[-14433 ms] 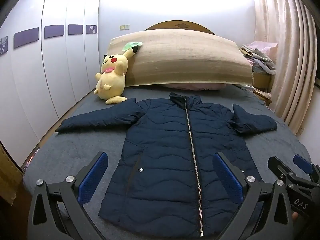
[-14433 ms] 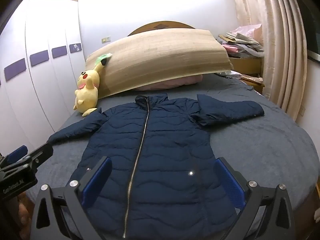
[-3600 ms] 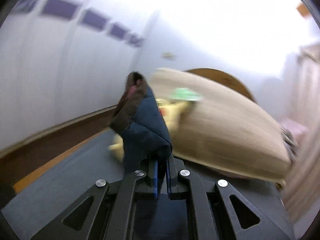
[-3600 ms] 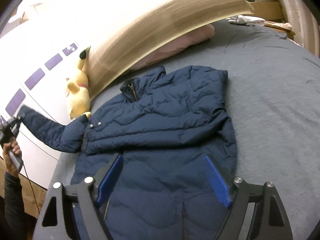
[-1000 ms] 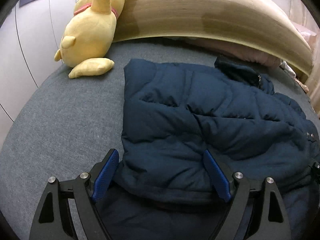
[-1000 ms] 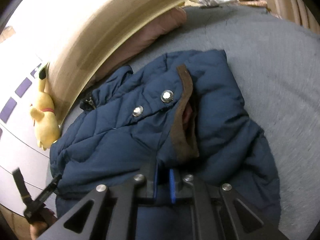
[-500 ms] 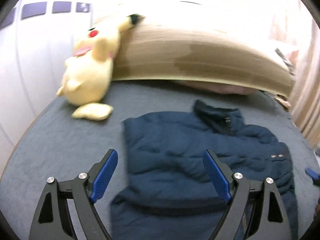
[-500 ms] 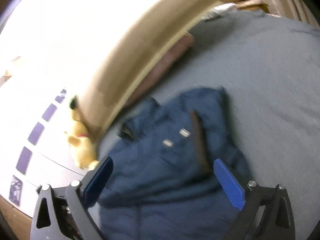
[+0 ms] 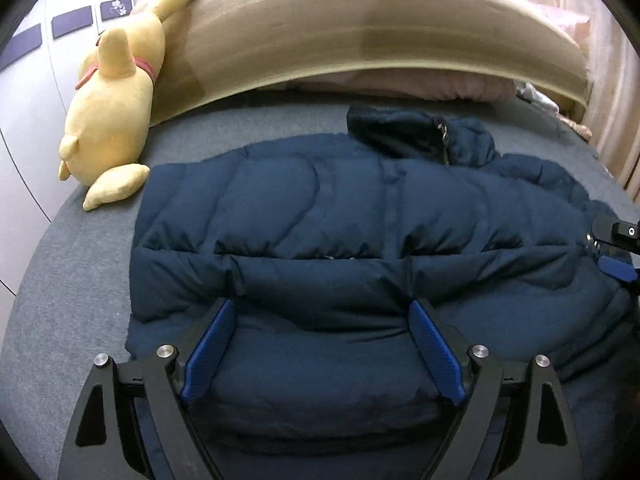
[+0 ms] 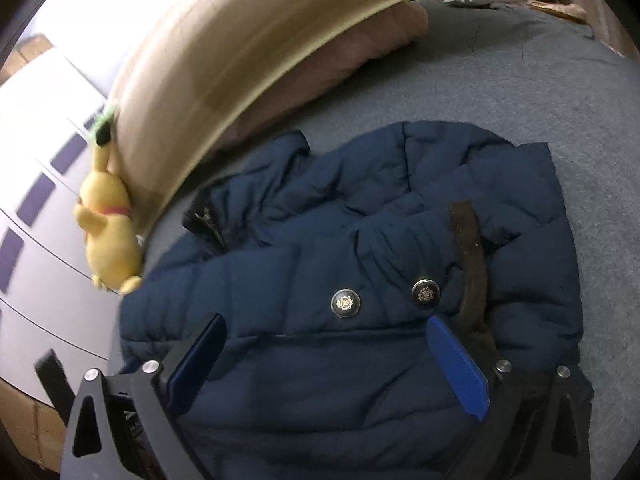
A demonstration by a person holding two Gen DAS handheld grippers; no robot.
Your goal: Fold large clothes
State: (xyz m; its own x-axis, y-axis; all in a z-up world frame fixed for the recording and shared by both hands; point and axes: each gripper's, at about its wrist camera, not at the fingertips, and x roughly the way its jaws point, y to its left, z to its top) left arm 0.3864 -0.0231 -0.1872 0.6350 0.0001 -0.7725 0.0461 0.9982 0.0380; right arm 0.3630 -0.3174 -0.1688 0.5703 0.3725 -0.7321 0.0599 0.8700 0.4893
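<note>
A navy puffer jacket [image 9: 340, 208] lies on the grey bed [image 9: 72, 280], both sleeves folded across its chest. My left gripper [image 9: 322, 344] is open, low over the jacket's left side below the folded sleeve. My right gripper [image 10: 326, 354] is open, low over the right side, just short of the sleeve cuff with its brown lining [image 10: 470, 264] and two snap buttons [image 10: 346, 303]. The jacket also shows in the right wrist view [image 10: 280, 280]. The right gripper's tip shows at the left wrist view's right edge [image 9: 618, 248].
A yellow plush toy [image 9: 114, 108] lies at the bed's head on the left, touching a large tan bolster [image 9: 360, 32]. A pink pillow [image 9: 420, 86] sits under the bolster. White wardrobe doors [image 10: 36, 208] stand left of the bed; curtains [image 9: 616, 80] hang on the right.
The right gripper has let go of the sleeve cuff and opened. Both grippers pulled back, then dropped close over the jacket again. Both sleeves now lie folded across the chest.
</note>
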